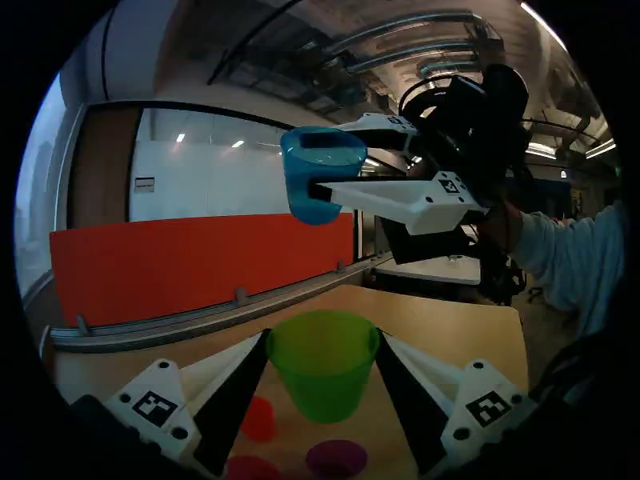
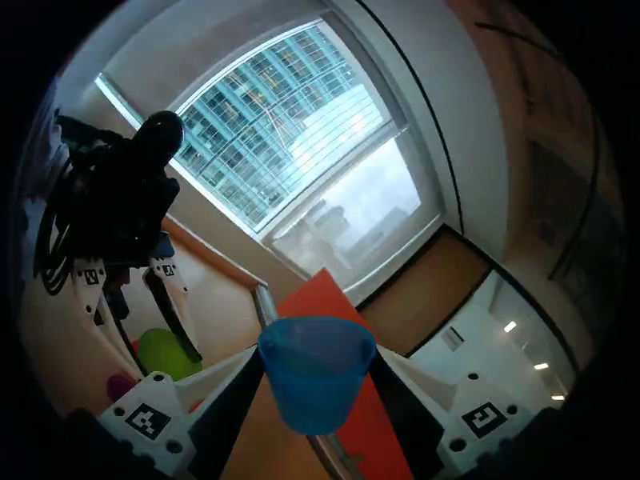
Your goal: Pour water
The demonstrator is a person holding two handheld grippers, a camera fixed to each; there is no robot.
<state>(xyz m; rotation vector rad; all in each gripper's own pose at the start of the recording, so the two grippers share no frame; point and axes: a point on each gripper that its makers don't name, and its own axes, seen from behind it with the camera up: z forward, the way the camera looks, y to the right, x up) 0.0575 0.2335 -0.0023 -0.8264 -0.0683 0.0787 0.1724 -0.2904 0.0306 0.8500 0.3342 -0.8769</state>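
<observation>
Nearest to you, your left gripper (image 1: 322, 352) has its jaws spread about a cup's width and pressed on both sides of the green cup (image 1: 323, 380), which stands upright between the fingers with its mouth open to the top. Under it the wooden table (image 1: 448, 328) carries a red disc (image 1: 258, 418) and a purple disc (image 1: 336, 458) just below the cup, close to your left finger. To the right the tabletop is bare out to its rounded corner. Along the far edge a metal rail (image 1: 224, 308) runs, with an orange panel (image 1: 200, 256) right behind it, so that side is walled.

Look up: the blue cup (image 1: 320, 184) hangs above the green one, a touch to the left, with open air between them and no contact. Your right gripper (image 1: 324, 160) reaches in from the right and clamps it, one finger on each side. In the right gripper view, the rim sits roughly level between the fingertips; you cannot tell whether it holds water. Behind it, your sleeve (image 1: 568, 256) fills the right side.
</observation>
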